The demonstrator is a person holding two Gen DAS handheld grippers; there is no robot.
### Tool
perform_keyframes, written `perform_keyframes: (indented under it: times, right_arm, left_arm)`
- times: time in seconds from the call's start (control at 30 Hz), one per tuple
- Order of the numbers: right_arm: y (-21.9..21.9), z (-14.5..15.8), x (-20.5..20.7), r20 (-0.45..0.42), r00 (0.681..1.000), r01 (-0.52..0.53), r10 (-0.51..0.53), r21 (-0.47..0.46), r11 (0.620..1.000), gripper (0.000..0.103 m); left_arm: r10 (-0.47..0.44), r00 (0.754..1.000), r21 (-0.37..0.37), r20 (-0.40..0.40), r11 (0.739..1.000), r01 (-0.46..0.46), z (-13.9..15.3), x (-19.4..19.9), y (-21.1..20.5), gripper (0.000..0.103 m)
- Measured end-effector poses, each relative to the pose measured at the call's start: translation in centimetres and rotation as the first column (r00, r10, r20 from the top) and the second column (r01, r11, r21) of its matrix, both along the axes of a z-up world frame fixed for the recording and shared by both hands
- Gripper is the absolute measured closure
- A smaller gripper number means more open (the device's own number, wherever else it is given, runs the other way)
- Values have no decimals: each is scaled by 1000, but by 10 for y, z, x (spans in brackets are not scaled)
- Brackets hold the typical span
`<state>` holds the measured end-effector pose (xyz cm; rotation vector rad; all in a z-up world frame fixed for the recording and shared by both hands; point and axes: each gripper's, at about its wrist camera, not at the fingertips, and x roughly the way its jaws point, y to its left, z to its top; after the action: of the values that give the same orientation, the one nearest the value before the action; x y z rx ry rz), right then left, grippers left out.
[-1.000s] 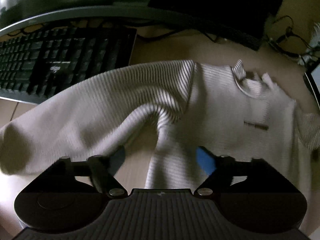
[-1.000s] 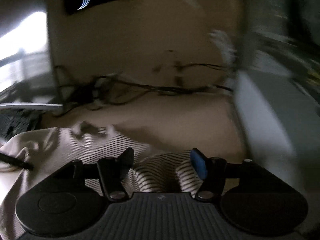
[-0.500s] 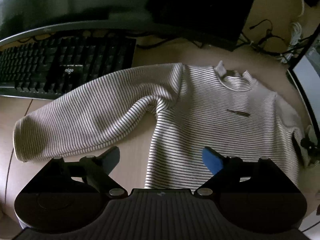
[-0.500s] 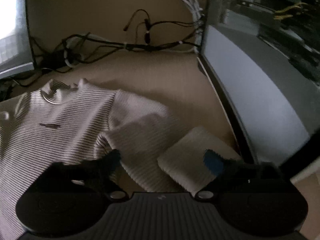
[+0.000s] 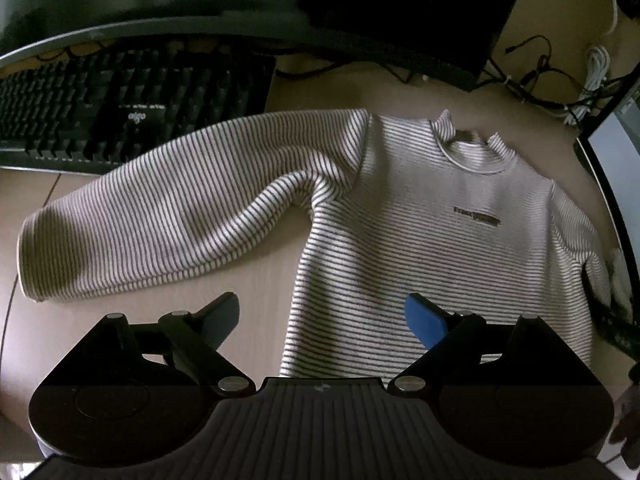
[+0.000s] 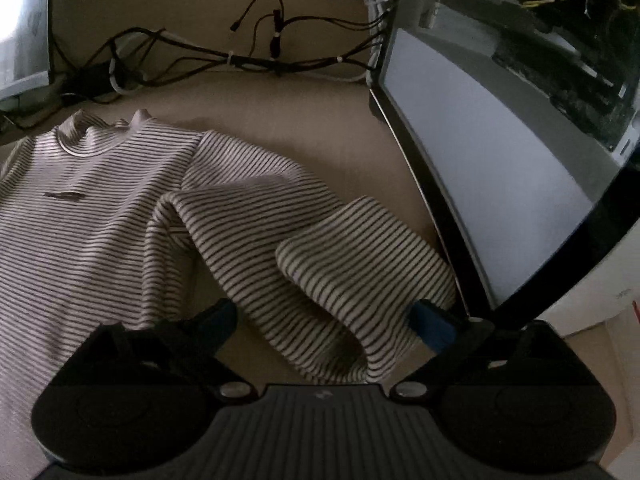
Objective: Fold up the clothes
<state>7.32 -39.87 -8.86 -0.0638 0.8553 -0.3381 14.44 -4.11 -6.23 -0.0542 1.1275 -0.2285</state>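
We have the striped sweater (image 5: 420, 216) lying face up on the wooden desk (image 5: 260, 264), collar toward twelve o'clock, body flat, not folded over itself. In the left wrist view one sleeve (image 5: 168, 216) reaches out toward nine o'clock, its cuff near the desk edge and its upper side lying just beside the black keyboard (image 5: 120, 112). In the right wrist view the other sleeve (image 6: 320, 264) is bunched and doubled back on itself at about four o'clock from the collar, pressed close to the computer case (image 6: 500, 160). Our left gripper (image 5: 322, 316) hangs with its jaws spread wide and holds nothing, above the sweater's lower edge at six o'clock. Our right gripper (image 6: 324, 320) is likewise spread wide with nothing pinched, though the rumpled sleeve lies between its fingers. We judge the risks to be these: closing on the doubled sleeve could catch two layers at once and drag the fold in crooked; the loose knit may slide or sag if only one layer is pinched; pulling the sleeve at nine o'clock inward could sweep it over the keyboard and snag on the keys; and the cables (image 6: 260, 56) at twelve o'clock could be hooked by the collar if we shift the whole garment that way.
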Motion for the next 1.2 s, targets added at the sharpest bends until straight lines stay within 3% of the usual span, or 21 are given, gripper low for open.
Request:
perform_keyframes:
  times: [0.1, 0.17, 0.3, 0.33, 0.37, 0.4, 0.47, 0.6, 0.73, 0.8, 0.93, 1.07, 1.2]
  right_arm:
    - [-2, 1, 14, 9, 1000, -28, 29, -71, 997, 66]
    - [-4, 2, 23, 14, 999, -46, 48, -118, 992, 74]
    - [-12, 29, 40, 86, 995, -36, 49, -145, 989, 75]
    - [-14, 37, 44, 109, 993, -30, 46, -147, 989, 73]
    - [-16, 46, 49, 131, 990, -24, 44, -149, 989, 62]
    - [-19, 54, 52, 152, 988, -17, 39, -145, 989, 40]
    - [-22, 63, 44, 188, 982, 8, 9, -90, 996, 20]
    - [-28, 75, 14, 253, 967, -6, -6, 49, 999, 0]
    - [-25, 64, -2, 196, 981, -44, 4, 200, 979, 0]
    - [-14, 52, -6, 156, 987, -67, 30, 234, 970, 0]
    - [8, 27, -4, 90, 994, -92, 69, 284, 955, 0]
    - [20, 10, 11, 47, 999, -32, 20, 262, 965, 0]
    - [32, 0, 30, 9, 1000, 5, -8, 308, 951, 0]
  left_arm:
    - [-4, 1000, 5, 0, 1000, 4, 1, -2, -2, 9]
    - [-4, 1000, 4, 1, 1000, 4, 2, -3, -3, 9]
    - [3, 1000, -7, 9, 1000, -3, 5, -6, -4, 9]
    - [6, 1000, -18, 16, 1000, -6, 5, -7, -4, 9]
    - [8, 1000, -29, 26, 1000, -7, 6, -9, -4, 9]
    - [7, 999, -38, 31, 999, -6, 6, -10, -4, 8]
    - [3, 1000, -58, 29, 998, -2, 5, -12, -4, 8]
    - [4, 1000, -86, 5, 996, -4, 0, -13, -5, 7]
    - [2, 1000, -80, -20, 997, -4, -5, -11, -9, 6]
    - [7, 999, -85, -36, 996, -10, -8, -9, -9, 6]
    - [35, 999, -97, -39, 995, -38, -13, 1, -6, 6]
    - [63, 997, -86, -39, 994, -66, -21, 19, -5, 6]
    - [59, 997, -67, -47, 996, -62, -27, 34, -12, 6]
